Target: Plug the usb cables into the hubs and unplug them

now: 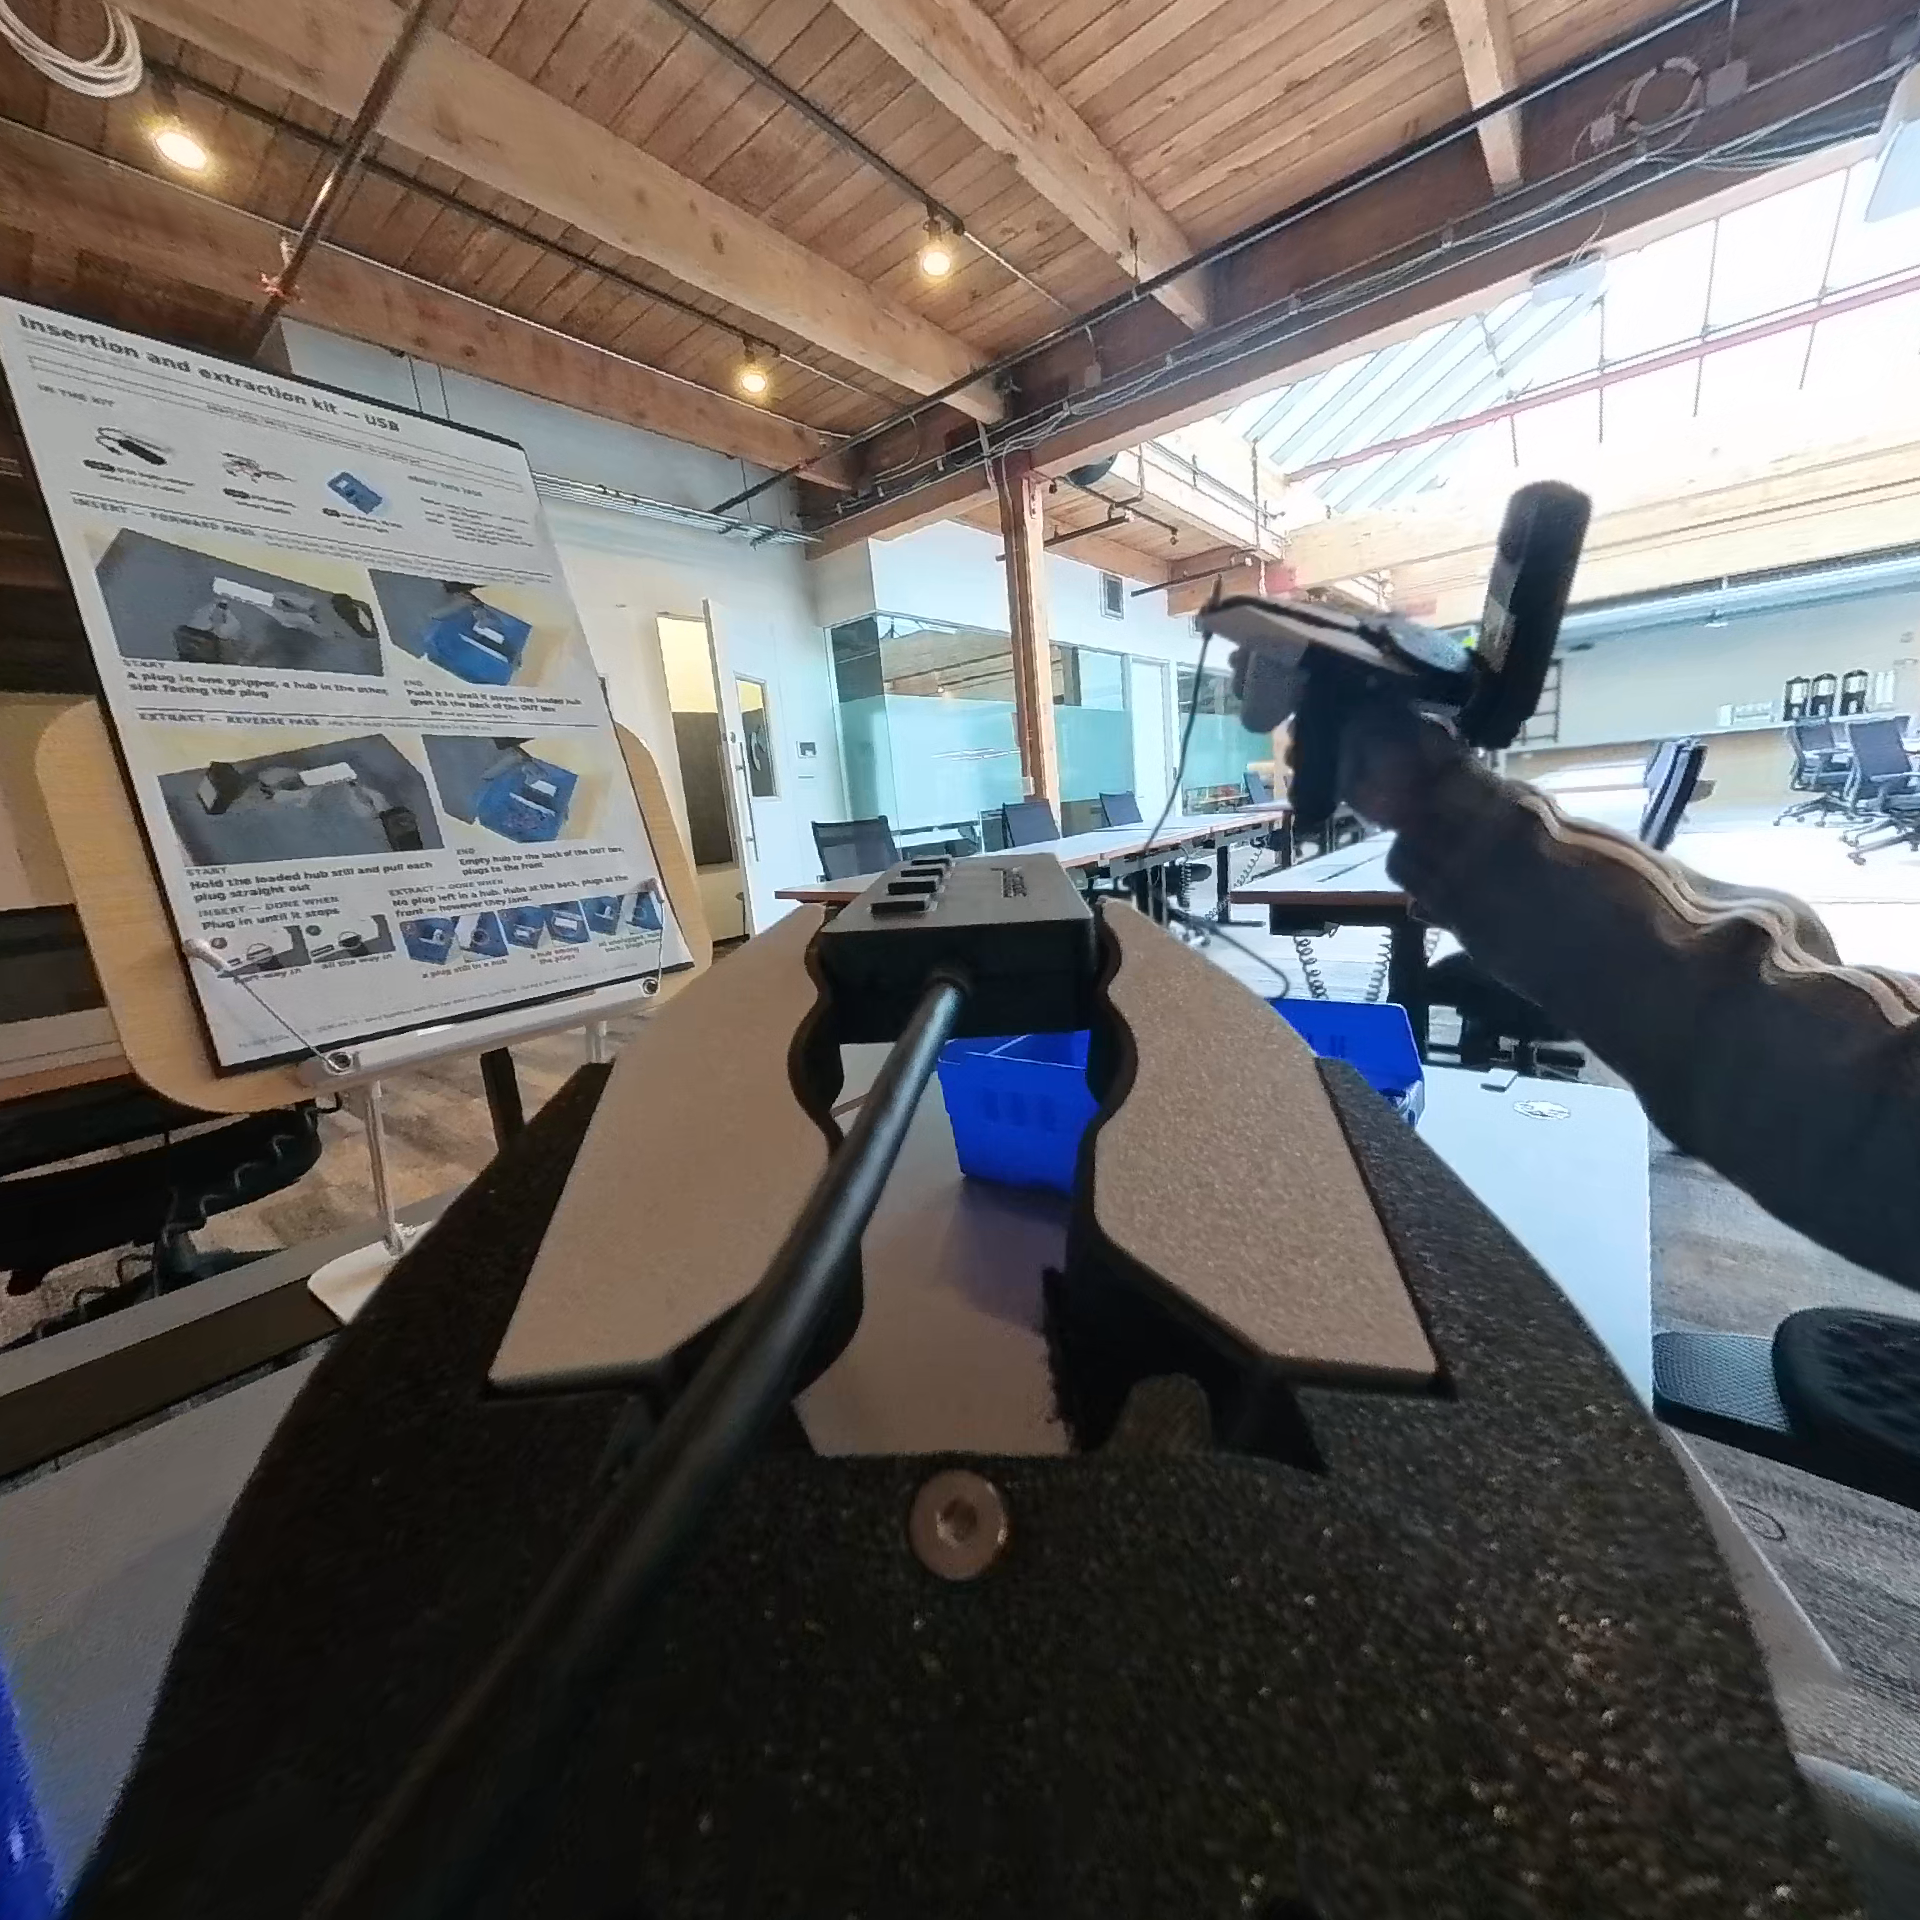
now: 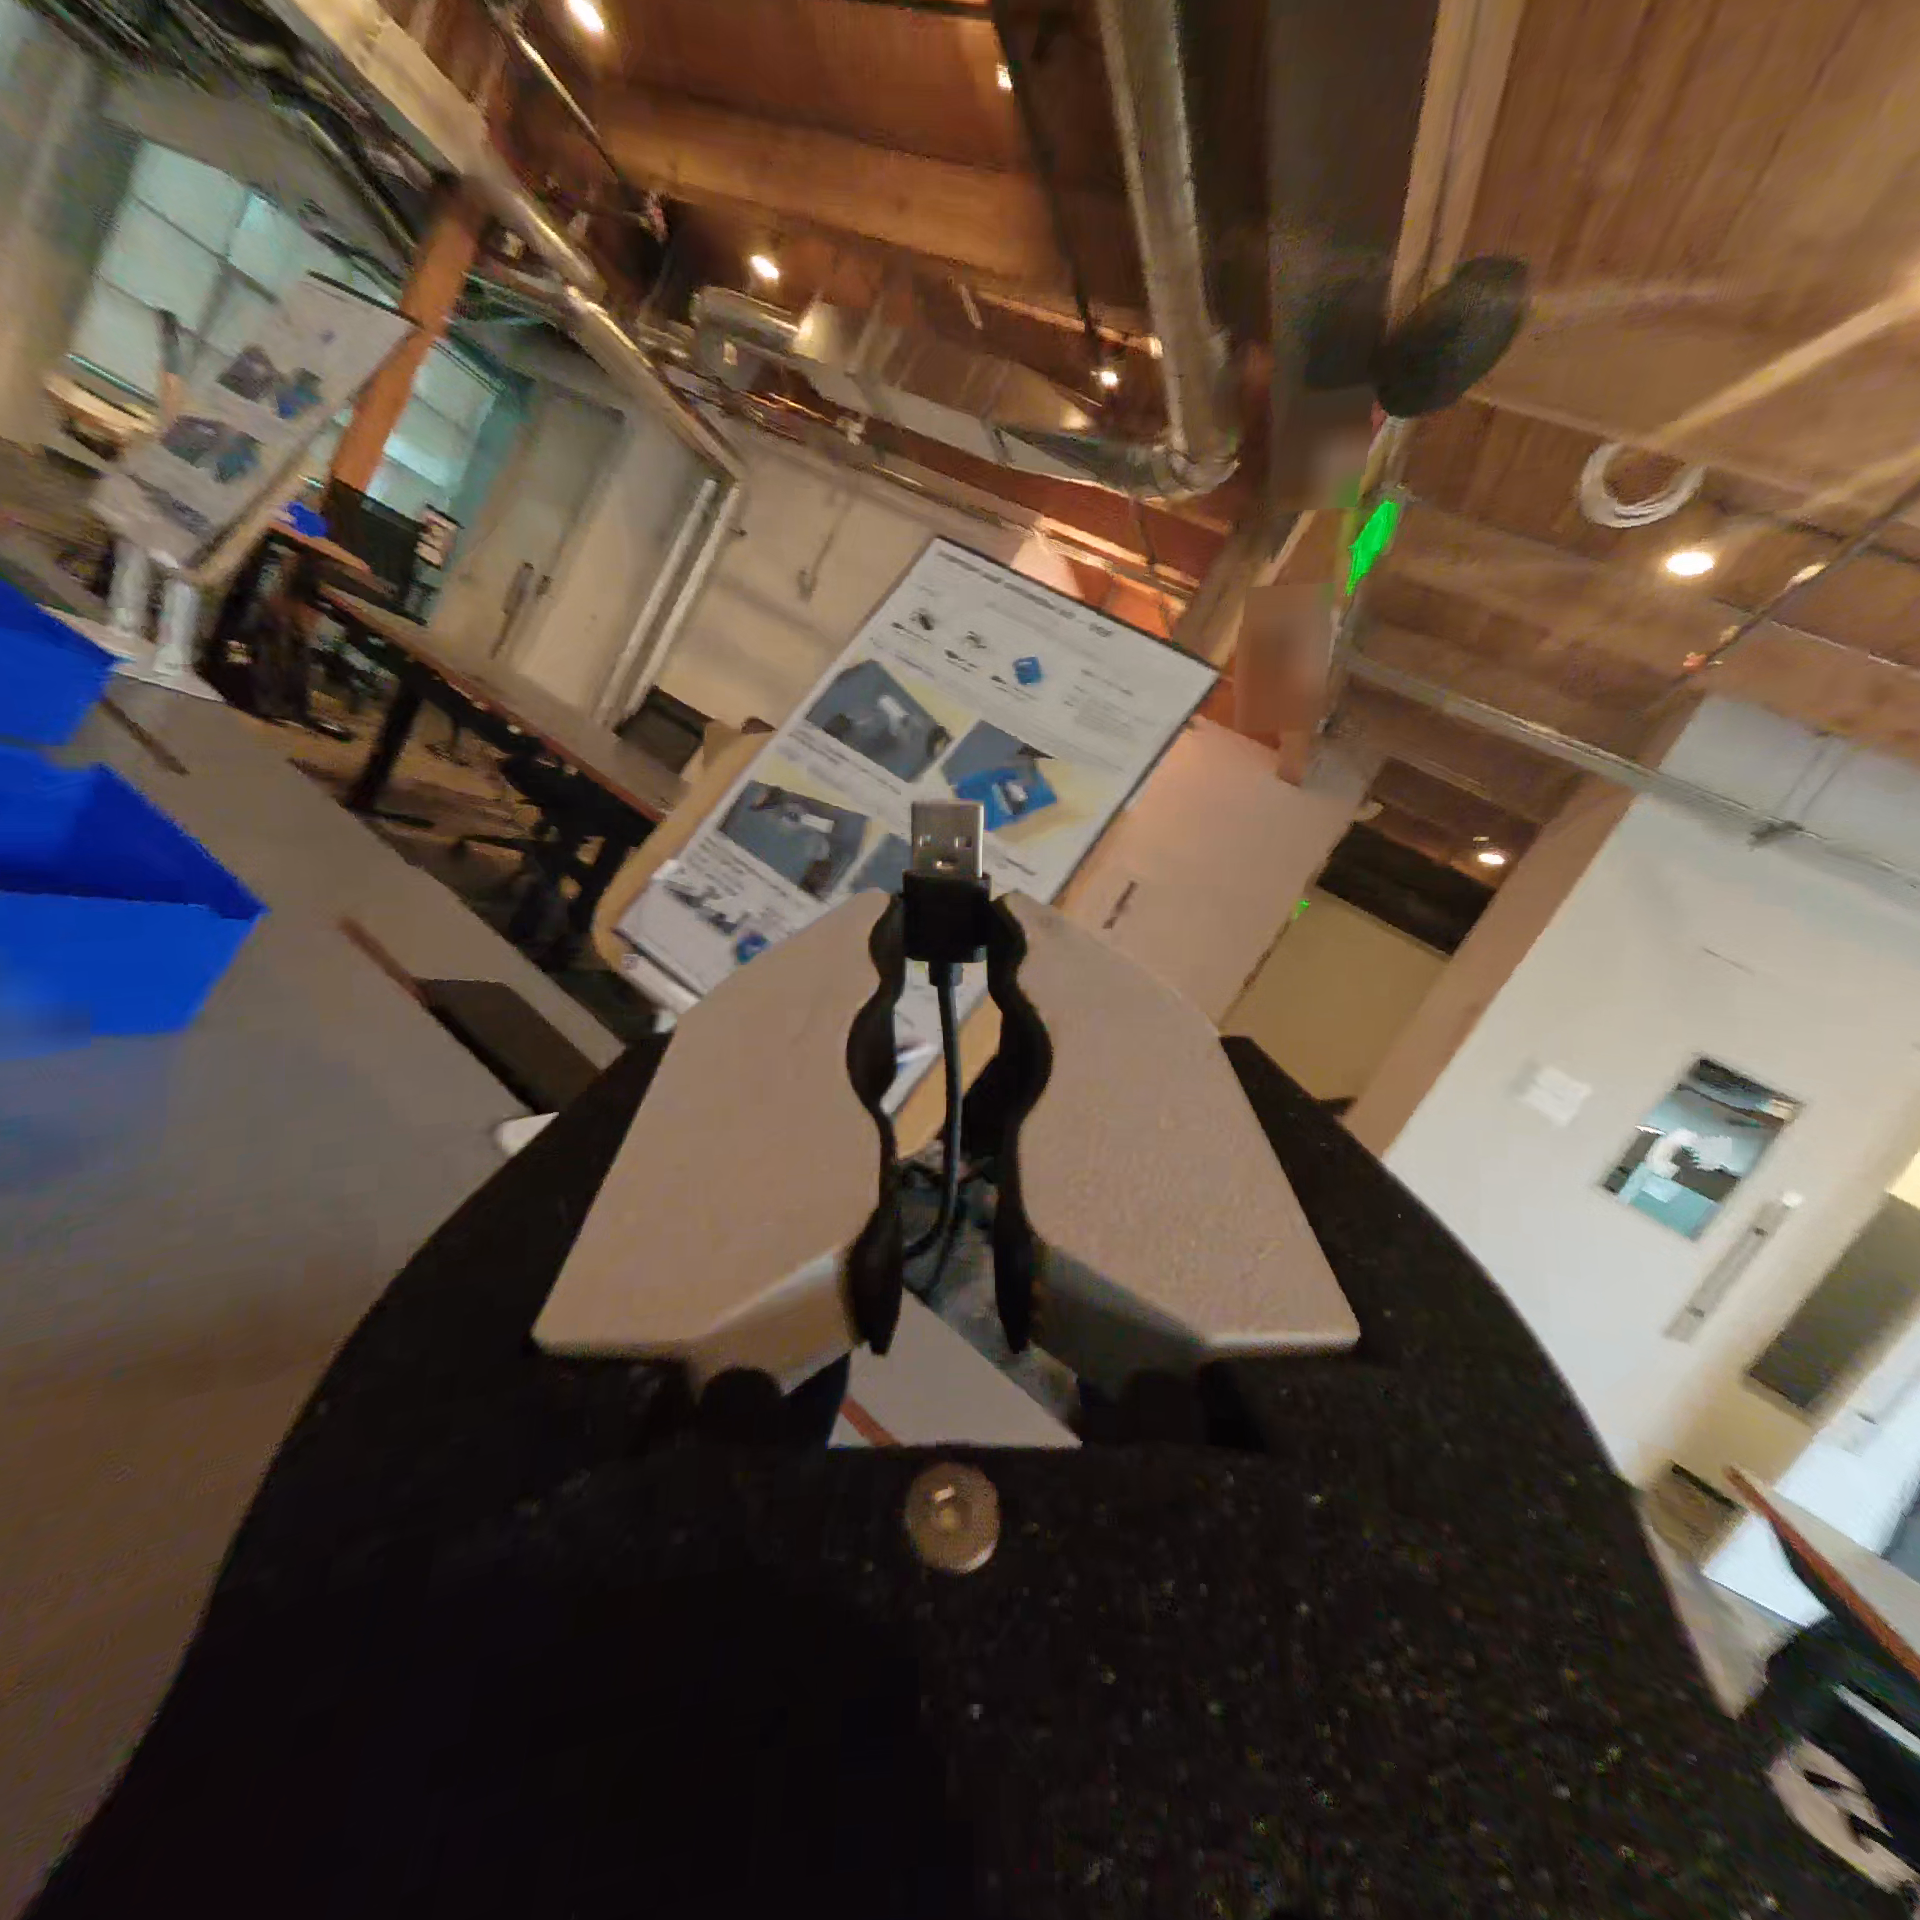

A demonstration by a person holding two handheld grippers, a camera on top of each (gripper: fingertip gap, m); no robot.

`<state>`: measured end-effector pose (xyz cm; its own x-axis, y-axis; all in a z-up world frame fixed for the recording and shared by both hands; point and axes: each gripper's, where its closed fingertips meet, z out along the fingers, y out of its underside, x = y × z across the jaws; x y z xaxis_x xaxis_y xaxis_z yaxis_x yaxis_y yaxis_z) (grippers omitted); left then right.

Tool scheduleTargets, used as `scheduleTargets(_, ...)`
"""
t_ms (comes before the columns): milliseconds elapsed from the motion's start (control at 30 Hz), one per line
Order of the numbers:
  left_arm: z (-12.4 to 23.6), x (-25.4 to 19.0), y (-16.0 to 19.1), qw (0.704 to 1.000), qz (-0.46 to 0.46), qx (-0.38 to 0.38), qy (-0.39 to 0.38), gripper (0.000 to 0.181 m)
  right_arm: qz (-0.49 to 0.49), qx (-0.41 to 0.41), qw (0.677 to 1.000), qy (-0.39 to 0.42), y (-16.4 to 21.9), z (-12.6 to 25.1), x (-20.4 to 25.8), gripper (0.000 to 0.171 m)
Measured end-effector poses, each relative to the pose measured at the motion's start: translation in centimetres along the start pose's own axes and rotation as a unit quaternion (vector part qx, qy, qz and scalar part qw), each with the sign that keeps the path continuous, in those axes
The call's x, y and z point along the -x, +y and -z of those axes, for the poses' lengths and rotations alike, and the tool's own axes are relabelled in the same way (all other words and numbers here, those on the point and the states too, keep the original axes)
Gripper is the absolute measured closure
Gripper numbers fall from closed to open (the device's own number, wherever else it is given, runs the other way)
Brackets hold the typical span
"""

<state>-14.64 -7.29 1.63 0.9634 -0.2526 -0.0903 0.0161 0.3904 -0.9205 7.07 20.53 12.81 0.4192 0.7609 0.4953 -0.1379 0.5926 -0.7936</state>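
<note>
black USB hub (image 1: pixel 961 920) clamped level; USB plug (image 2: pixel 945 842) clamped, metal tip outward

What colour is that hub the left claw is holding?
Black; the hub shows best in the left wrist view.

a printed instruction sheet (image 1: pixel 343 665) with headings and photo captions stands on an easel; wording withheld

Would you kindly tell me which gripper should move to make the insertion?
Probably the right gripper: it pinches the black USB plug, metal tip exposed. The left gripper just steadies the black rectangular hub.
</note>
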Motion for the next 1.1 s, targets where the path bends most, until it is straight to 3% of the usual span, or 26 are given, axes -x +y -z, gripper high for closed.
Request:
scheduleTargets(200,-0.2,0.2,0.5,1.0,0.01,-0.001,-0.003,0.137,-0.034,-0.078,0.996,0.022,-5.2,-1.0,-1.8,0.157)
scheduleTargets(333,-0.3,0.3,0.7,1.0,0.008,0.001,-0.004,0.137,-0.093,-0.167,0.981,0.009,-11.5,-1.5,-0.5,0.157)
scheduleTargets(467,-0.1,0.4,0.5,1.0,0.005,-0.002,-0.006,0.137,-0.201,-0.246,0.946,-0.062,-17.7,-1.4,2.1,0.157)
scheduleTargets(567,0.1,0.6,0.3,1.0,0.006,-0.009,-0.008,0.137,-0.251,-0.243,0.927,-0.133,-19.6,-1.5,6.0,0.157)
scheduleTargets(700,0.3,0.8,0.2,1.0,-0.023,-0.006,-0.018,0.137,-0.295,-0.174,0.906,-0.247,-17.3,-1.9,15.1,0.157)
scheduleTargets(867,0.4,0.5,0.1,0.996,-0.082,0.006,-0.029,0.137,-0.35,-0.04,0.862,-0.364,-10.2,-2.2,27.7,0.157)
scheduleTargets(967,0.3,-0.1,0.0,0.994,-0.111,0.006,-0.022,0.137,-0.332,0.031,0.854,-0.398,-6.0,-2.1,33.5,0.157)
scheduleTargets(1100,0.4,-0.5,-0.3,0.99,-0.141,-0.004,-0.023,0.137,-0.29,-0.003,0.861,-0.419,-5.5,-1.3,36.3,0.157)
